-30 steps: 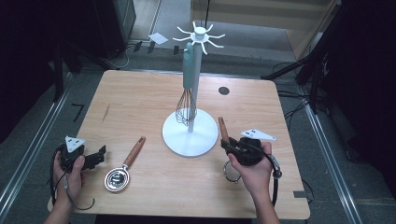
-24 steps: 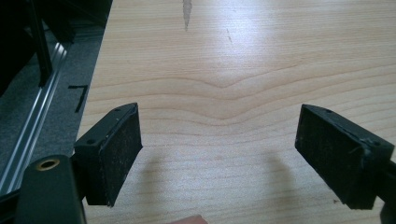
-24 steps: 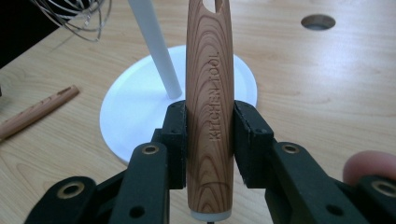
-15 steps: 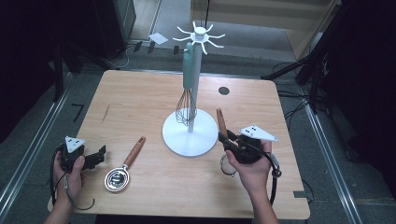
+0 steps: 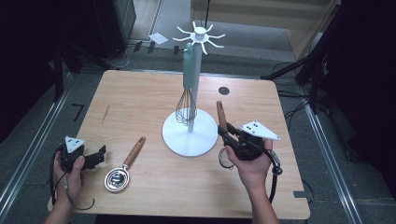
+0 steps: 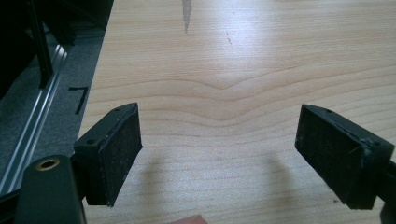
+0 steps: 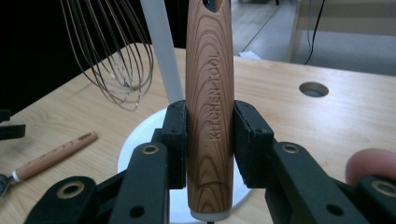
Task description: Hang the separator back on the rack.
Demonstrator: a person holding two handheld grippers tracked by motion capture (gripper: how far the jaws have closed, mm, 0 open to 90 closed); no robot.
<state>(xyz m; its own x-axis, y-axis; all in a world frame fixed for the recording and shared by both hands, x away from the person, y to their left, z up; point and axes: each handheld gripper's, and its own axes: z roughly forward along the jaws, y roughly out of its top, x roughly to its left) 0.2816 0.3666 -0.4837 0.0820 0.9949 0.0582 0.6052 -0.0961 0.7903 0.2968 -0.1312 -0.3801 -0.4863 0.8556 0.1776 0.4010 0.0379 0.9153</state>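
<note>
Our right gripper [image 7: 210, 144] clamps the wooden utensil handle [image 7: 209, 107]; our left gripper [image 6: 224, 154] gapes wide, holding nothing. The handle may slip, or knock the hanging whisk [image 5: 186, 106] on the rack [image 5: 191, 135].

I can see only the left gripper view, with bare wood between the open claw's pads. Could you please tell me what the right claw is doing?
Observer: The right claw is shut on a wooden handle stamped KITCHEN TOOL, which points upward.
Operator: Thank you. What stands near it?
Observer: A white stand with hooks on top, and a whisk hangs from one of them.
Operator: Is anything lying close to my left claw?
Observer: A second wooden-handled utensil lies on the table. In the high view it is just to the right of the left claw and apart from it.
</note>
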